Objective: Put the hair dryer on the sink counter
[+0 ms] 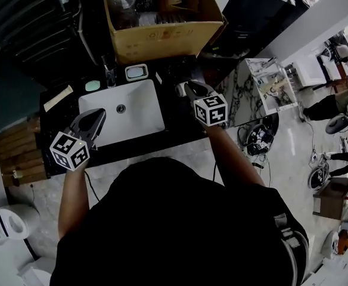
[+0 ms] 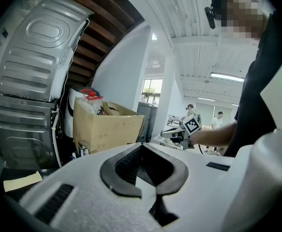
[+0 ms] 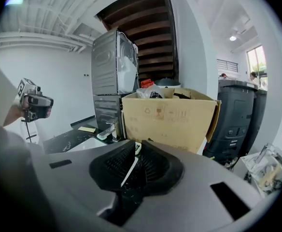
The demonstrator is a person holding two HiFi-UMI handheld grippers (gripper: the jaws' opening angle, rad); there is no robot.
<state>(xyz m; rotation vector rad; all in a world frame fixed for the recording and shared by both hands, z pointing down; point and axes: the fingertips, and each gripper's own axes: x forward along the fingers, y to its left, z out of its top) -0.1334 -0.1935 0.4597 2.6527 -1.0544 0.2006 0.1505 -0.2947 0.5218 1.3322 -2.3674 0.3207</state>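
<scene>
Black-shirted person: L gripper, R gripper both closed, empty. Hair dryer unseen; prob. light, slick; grip handle.

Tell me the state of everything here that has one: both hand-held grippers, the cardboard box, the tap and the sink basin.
Left hand-held gripper: jaws together, empty.
Right hand-held gripper: jaws all but together, only a thin slit, nothing gripped.
Brown cardboard box: open at the top, filled with items.
Chrome tap: no water seen running.
White rectangular sink basin: empty.
</scene>
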